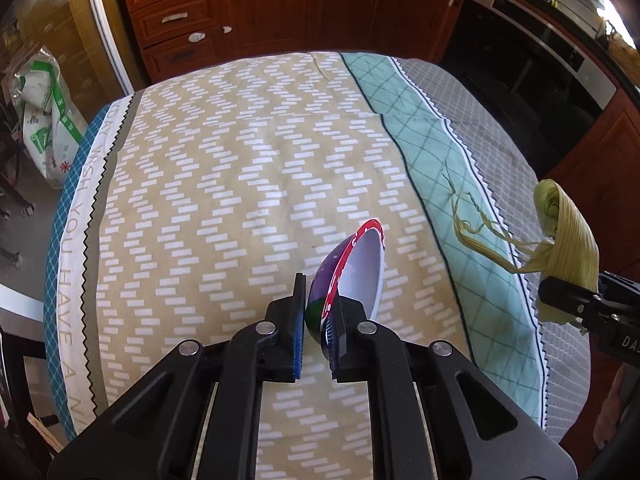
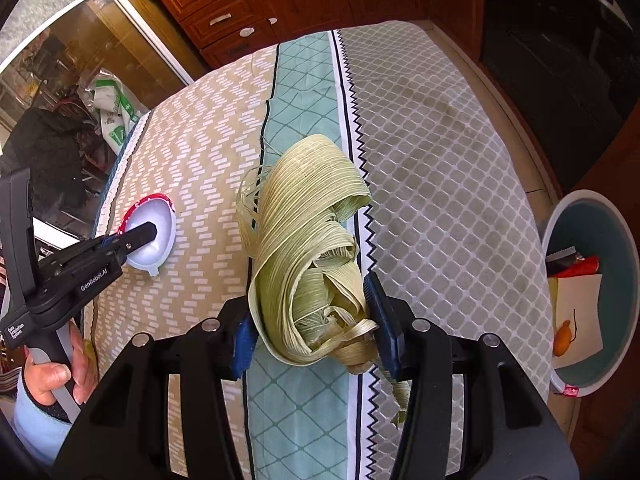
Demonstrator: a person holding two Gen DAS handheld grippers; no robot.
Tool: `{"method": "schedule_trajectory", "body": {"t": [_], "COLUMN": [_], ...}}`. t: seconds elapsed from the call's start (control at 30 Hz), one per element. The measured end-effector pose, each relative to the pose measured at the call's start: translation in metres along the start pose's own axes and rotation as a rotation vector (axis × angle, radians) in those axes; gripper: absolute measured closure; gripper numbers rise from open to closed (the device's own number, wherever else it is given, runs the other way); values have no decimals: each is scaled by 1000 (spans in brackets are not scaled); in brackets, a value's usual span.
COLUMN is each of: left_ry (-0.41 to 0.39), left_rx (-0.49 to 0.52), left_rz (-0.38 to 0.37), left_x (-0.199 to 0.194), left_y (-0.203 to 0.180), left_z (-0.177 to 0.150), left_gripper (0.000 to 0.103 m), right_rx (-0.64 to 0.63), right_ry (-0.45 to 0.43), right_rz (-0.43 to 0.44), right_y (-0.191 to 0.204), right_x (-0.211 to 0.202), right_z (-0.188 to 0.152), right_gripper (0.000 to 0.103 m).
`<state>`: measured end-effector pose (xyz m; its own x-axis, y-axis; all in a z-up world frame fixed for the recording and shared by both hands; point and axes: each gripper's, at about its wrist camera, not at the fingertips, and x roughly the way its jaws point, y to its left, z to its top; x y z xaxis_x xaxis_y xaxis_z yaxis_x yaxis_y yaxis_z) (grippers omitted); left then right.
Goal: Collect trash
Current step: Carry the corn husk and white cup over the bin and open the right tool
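Observation:
A small plastic cup (image 1: 362, 264) with a red rim, purple outside and white inside hangs tilted above the tablecloth. My left gripper (image 1: 320, 296) is shut on its wall, one finger inside and one outside. The right wrist view shows the same cup (image 2: 160, 220) and left gripper (image 2: 148, 232) at the left, held by a person's hand (image 2: 56, 376). A curled bundle of pale green corn husk (image 2: 304, 224) sits between the pads of my right gripper (image 2: 310, 300), which is shut on it. In the left wrist view the husk (image 1: 568, 232) and right gripper (image 1: 576, 296) appear at the far right.
A patterned cloth (image 1: 224, 184) covers the round table. Loose husk strands (image 1: 464, 224) trail over its green stripe. A grey bin (image 2: 624, 240) holding paper and wrappers stands on the floor off the table's right edge. Wooden cabinets (image 1: 280, 8) lie beyond; a white bag (image 1: 44, 120) sits left.

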<state>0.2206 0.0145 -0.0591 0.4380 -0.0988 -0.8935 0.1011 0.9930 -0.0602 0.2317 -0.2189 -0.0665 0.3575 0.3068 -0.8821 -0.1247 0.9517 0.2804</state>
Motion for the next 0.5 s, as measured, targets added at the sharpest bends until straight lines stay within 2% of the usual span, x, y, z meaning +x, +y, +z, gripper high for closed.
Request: {"method": "schedule_trajectory", "body": {"t": [0.23,0.5], "left_ry": [-39,-47], "left_rx": [78,184], "left_rz": [-44,-96], "left_x": [-40,-63], "left_y": [-55,-133], "left_z": [-14,-16], "left_gripper": [93,93], "right_rx": [45,165], "right_ry": [-100,-227], "right_rz": [10,-19], "right_y": [-24,-92], "right_x": [-56,-125], "right_z": [-19,-49], "right_gripper": [56,56]}}
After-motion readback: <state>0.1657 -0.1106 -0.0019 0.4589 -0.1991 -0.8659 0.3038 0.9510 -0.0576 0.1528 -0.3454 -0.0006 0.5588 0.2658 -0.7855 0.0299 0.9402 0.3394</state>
